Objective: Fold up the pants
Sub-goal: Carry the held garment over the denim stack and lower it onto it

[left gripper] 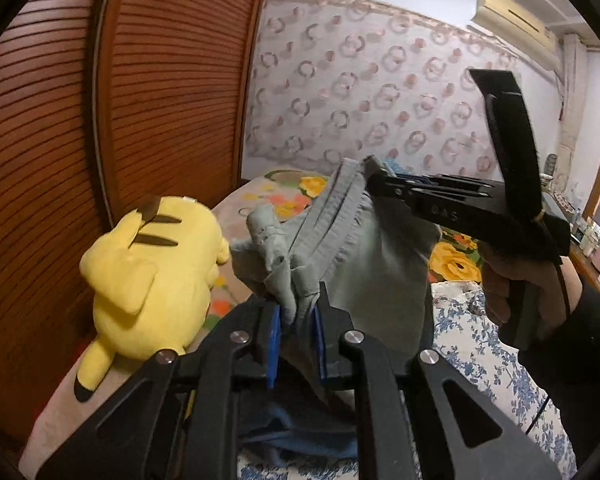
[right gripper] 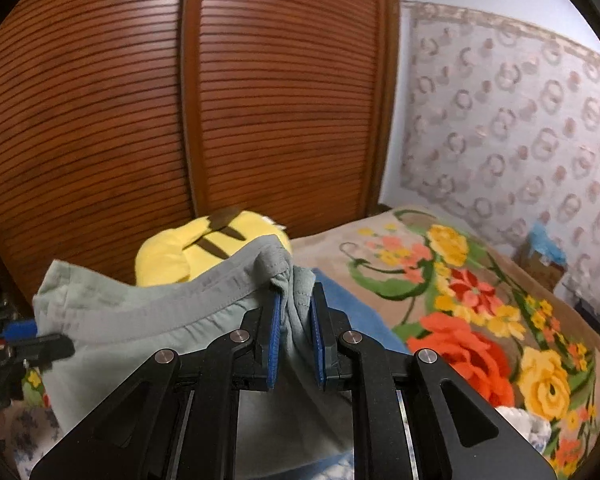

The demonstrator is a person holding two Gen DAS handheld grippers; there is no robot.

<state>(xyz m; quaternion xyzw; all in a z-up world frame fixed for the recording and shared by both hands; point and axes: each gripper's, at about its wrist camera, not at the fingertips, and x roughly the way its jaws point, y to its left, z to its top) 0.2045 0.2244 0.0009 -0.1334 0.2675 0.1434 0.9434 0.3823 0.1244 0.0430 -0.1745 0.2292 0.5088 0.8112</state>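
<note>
Pants lifted by the waistband, no fold laid yet.

Grey-green pants (left gripper: 364, 248) hang in the air over the bed (right gripper: 480, 280), waistband stretched between both tools. Left gripper (left gripper: 296, 320): blue-padded fingers (left gripper: 273, 344) clamped on a bunched end of the waistband at 6 o'clock of the left wrist view. Right gripper (right gripper: 294, 320): fingers (right gripper: 274, 340) clamped on the other bunched end; in the left wrist view the same tool (left gripper: 374, 170) comes in from 3 o'clock, held by a hand (left gripper: 500, 280) in a dark sleeve. Yellow plush toy (left gripper: 152, 280) lies on the bed at 9 o'clock, near the cloth but apart from it. Blue fabric (right gripper: 340, 292) lies underneath. Judgement: pickup and spread done; the legs' state below is hidden; laying flat and every fold remain.
</note>
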